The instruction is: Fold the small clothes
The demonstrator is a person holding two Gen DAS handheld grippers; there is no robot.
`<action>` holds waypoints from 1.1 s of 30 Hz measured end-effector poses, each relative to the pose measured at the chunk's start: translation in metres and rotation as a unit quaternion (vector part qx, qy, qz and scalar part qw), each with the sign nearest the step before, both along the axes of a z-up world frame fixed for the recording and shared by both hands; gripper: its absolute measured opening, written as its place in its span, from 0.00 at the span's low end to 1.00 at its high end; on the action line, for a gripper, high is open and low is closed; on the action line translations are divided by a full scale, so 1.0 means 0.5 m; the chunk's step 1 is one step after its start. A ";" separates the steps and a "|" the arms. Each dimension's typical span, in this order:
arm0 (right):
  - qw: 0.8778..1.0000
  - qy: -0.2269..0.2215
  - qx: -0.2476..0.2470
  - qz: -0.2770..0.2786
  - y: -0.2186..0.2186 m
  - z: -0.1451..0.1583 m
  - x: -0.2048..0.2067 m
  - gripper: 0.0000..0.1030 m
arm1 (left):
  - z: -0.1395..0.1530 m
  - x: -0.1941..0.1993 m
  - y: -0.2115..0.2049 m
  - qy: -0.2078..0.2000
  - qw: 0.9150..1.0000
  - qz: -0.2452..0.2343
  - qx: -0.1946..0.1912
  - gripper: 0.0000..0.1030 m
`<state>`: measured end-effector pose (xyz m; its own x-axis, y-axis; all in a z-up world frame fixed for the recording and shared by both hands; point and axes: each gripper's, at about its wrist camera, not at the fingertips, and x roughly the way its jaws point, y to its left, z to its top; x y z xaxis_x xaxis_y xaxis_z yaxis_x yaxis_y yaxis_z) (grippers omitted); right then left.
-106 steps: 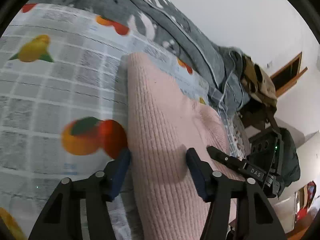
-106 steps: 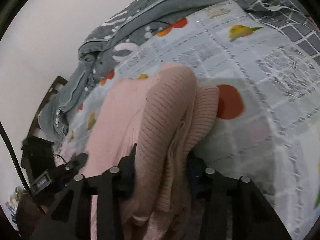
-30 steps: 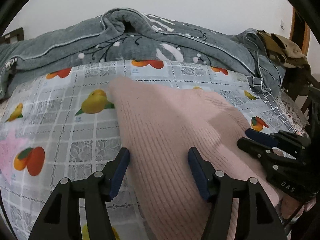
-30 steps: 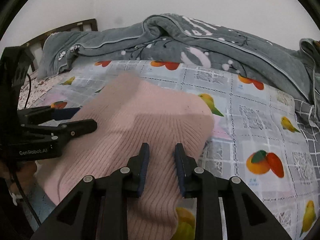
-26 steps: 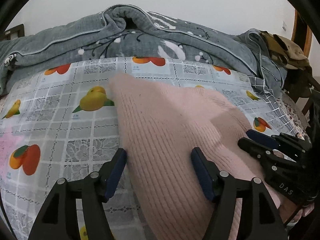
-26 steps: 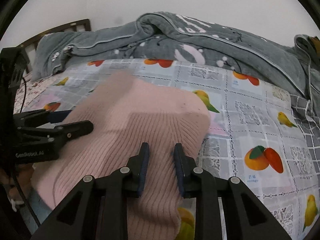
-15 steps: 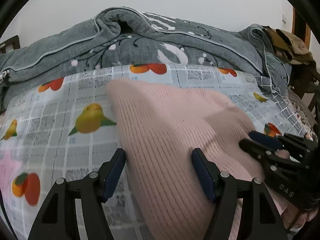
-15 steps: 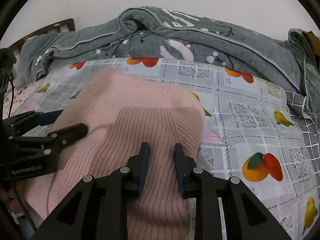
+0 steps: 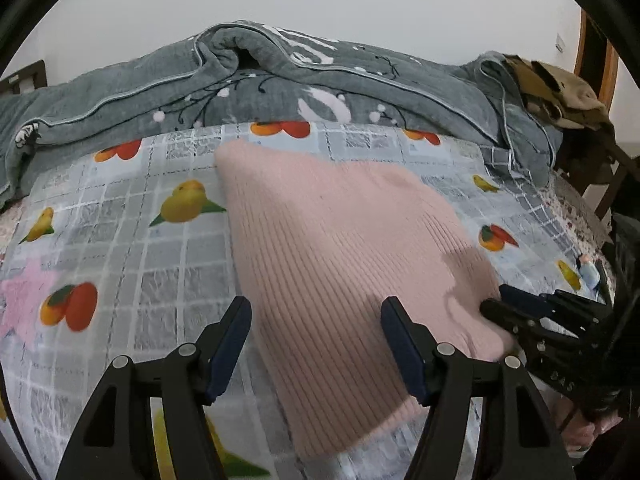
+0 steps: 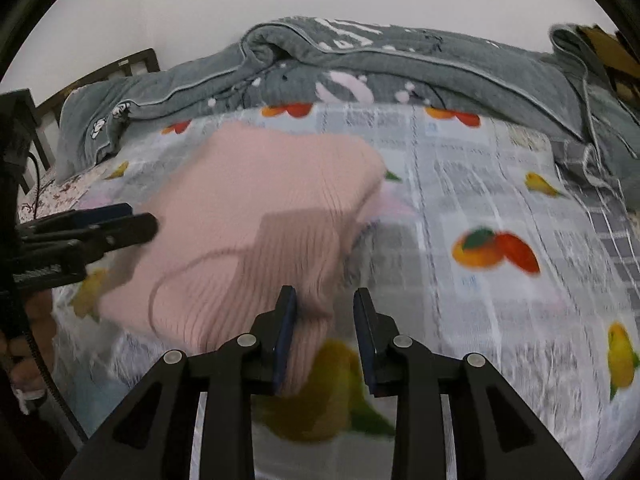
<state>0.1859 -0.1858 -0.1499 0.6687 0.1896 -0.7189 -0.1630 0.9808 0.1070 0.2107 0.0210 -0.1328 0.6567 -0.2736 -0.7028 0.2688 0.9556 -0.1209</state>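
A folded pink knit sweater (image 9: 344,248) lies on the fruit-print bedsheet (image 9: 132,248), soft and floppy, best pinched at its 6 o'clock hem. Left tool (image 9: 316,344) gapes empty; right tool (image 10: 326,336) opening, released.

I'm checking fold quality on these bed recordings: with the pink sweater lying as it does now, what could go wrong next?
1. The right gripper has its jaws opening, with a corner of the folded pink sweater between its fingers and against the left one; pulling away could drag that corner and loosen the fold.
2. The left gripper stands open over the sweater's near edge, holding nothing, so the layers may shift or spring apart.
3. The sweater lies askew on the fruit-print sheet, so a further fold may go uneven.
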 end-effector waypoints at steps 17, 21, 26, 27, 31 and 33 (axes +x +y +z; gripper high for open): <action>0.998 0.017 0.044 0.041 -0.022 0.008 -0.066 0.35 | -0.059 -0.106 0.069 0.038 0.999 -0.010 0.004 0.51; 0.998 0.034 0.027 0.035 0.003 -0.017 -0.047 0.35 | -0.058 -0.100 0.058 0.030 0.999 -0.014 -0.003 0.36; 0.998 0.035 0.036 0.027 0.010 -0.027 -0.029 0.07 | -0.055 -0.113 0.066 0.014 1.000 -0.016 -0.013 0.09; 0.999 0.036 0.030 0.028 0.013 -0.028 -0.029 0.07 | -0.059 -0.115 0.071 0.014 1.000 -0.011 -0.011 0.08; 0.998 0.030 0.011 0.047 0.021 -0.016 -0.046 0.07 | -0.069 -0.115 0.098 0.026 0.999 0.002 -0.025 0.08; 0.998 0.011 0.013 0.055 0.008 0.002 -0.065 0.08 | -0.063 -0.119 0.112 0.028 0.999 0.011 -0.023 0.08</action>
<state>0.1533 -0.1818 -0.1489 0.6279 0.2793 -0.7265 -0.2661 0.9542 0.1368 0.1512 0.0770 -0.1645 0.6234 -0.2920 -0.7253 0.2389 0.9544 -0.1790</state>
